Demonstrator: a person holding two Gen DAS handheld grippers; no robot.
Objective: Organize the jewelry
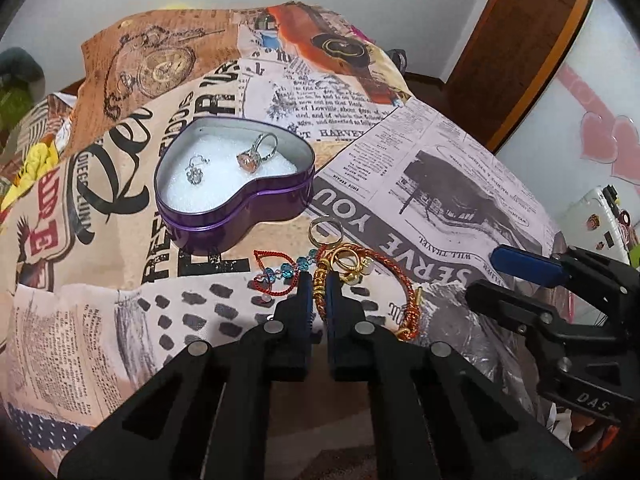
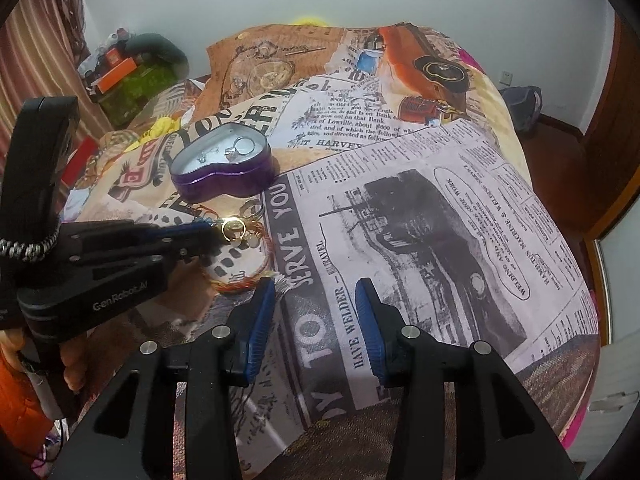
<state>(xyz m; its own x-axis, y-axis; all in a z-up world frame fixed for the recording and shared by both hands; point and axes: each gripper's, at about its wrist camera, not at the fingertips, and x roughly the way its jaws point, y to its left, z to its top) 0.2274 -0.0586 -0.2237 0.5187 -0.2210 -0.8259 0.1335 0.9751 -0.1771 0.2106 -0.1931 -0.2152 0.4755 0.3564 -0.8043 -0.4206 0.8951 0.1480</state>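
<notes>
Lettering "GenRobot.AI" on left gripper (image 2: 216, 234) — clenched on red-gold bracelet (image 1: 320, 280); right gripper (image 2: 316, 292) released.

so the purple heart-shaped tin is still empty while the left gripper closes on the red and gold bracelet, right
Not quite: the purple heart-shaped tin already holds a silver ring with an orange stone and a small silver piece, as the left wrist view shows. The left gripper does close on the red and gold bracelet.
</notes>
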